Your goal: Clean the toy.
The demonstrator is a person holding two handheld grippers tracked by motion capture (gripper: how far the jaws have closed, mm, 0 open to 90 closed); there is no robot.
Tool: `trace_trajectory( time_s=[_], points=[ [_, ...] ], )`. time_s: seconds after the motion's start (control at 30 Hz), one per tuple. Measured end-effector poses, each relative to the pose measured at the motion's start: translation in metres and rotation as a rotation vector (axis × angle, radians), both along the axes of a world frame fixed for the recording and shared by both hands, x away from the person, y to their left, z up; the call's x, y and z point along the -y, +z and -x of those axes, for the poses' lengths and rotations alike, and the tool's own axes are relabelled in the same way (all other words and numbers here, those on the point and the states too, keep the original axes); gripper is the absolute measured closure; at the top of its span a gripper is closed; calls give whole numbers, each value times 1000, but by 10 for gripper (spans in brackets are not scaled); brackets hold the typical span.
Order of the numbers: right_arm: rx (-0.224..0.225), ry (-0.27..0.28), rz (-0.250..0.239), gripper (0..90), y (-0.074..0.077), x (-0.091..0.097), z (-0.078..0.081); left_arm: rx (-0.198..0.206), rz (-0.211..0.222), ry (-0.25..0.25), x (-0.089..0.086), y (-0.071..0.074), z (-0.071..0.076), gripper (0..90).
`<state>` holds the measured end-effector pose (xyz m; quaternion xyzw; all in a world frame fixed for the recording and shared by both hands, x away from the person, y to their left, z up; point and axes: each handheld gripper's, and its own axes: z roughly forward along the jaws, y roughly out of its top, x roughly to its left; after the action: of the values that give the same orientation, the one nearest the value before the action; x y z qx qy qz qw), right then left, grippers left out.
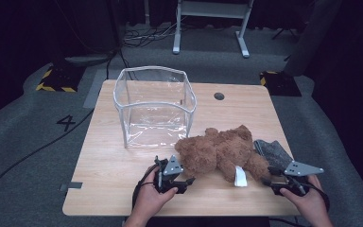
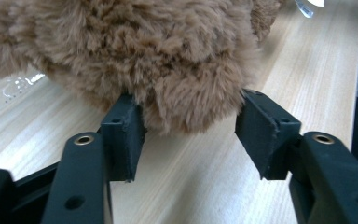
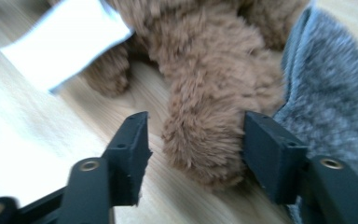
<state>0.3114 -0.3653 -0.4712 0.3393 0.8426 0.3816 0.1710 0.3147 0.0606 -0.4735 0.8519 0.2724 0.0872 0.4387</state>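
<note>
Nearest to me, my left gripper (image 1: 185, 182) is resting low over the front of the pale wooden worktop (image 1: 104, 189), its jaws standing wide around a rounded bulge of the brown plush teddy bear (image 1: 220, 150). In the left gripper view the left gripper (image 2: 191, 135) is framing that bulge of the teddy bear (image 2: 168, 56), the left pad brushing the fur and the right pad sitting at its edge; I cannot tell whether either is pressing.

At the front right, my right gripper (image 1: 268, 179) is pointing at the bear's end limb. In the right gripper view the right gripper (image 3: 193, 154) is holding its jaws wide either side of that limb of the teddy bear (image 3: 214, 116): the right pad is touching the fur, the left pad is standing clear of it.

The bear is lying on its side across the front right of the worktop, between my two grippers. A white fabric tag (image 1: 239, 177) is hanging from it near the front edge, and a grey knitted cloth (image 1: 272, 151) is lying just beside it on the right, touching the limb.

Farther back, left of centre, a clear plastic bag with a white rim (image 1: 153, 106) is standing open and upright, its front corner just beside the bear.
</note>
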Motion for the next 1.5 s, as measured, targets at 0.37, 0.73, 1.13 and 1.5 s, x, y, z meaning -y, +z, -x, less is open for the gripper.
trace_trajectory(
  time_s=[0.37,0.73,1.13,1.5],
  points=[
    [46,2,116,696,-13,-15,-12,-8,-17,8,6,4,-4,779],
    [98,73,22,775,42,-16,-2,16,56,-1,-17,41,11,845],
    [152,104,-80,777,116,-20,28,105,195,-16,-40,90,39,848],
    [169,118,-88,784,136,-33,25,74,179,50,-47,81,29,850]
  ],
)
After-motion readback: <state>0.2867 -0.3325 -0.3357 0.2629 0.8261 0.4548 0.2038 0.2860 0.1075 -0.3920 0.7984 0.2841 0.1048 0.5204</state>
